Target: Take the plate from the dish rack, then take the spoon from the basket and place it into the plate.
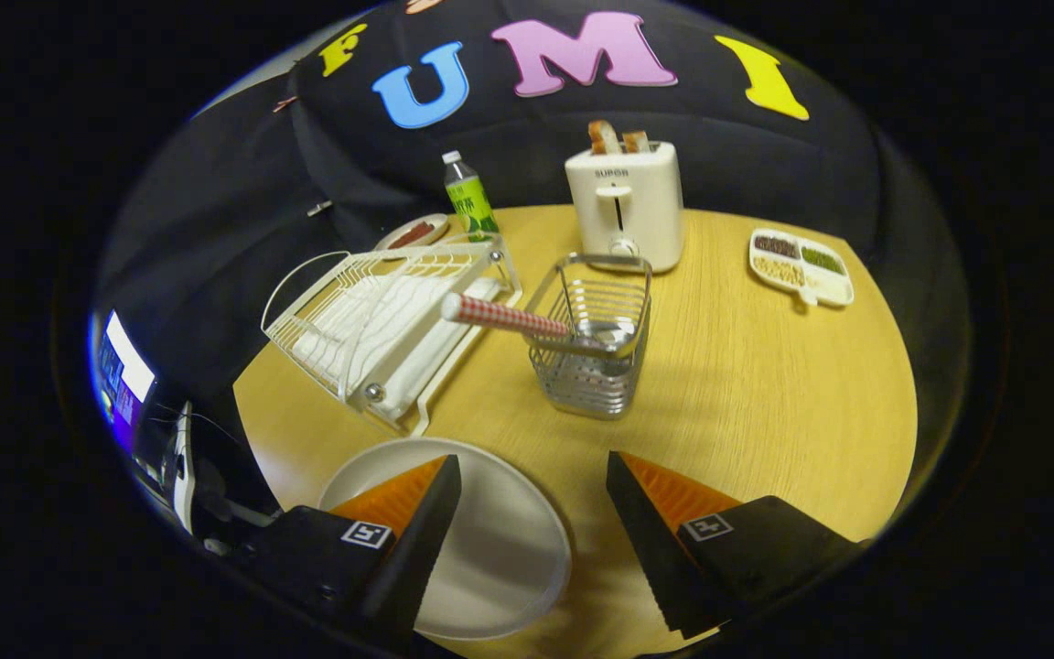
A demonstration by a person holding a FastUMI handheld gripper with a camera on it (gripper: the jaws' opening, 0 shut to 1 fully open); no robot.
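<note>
both my fingers (536, 490) stood wide apart, empty, plate (500, 540) partly between them, spoon (509, 318) in basket (596, 352) beyond.

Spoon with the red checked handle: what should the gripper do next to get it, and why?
Probably move forward over the table toward the wire metal basket. The round white plate already lies flat on the wooden table, partly under the open gripper, which holds nothing. The spoon with the red checked handle leans out of the basket, beyond the fingers.

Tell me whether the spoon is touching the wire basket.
Touching. The gripper view shows the spoon with its bowl down inside the wire basket and its checked handle leaning across the rim. The gripper has its jaws open, holding nothing.
</note>
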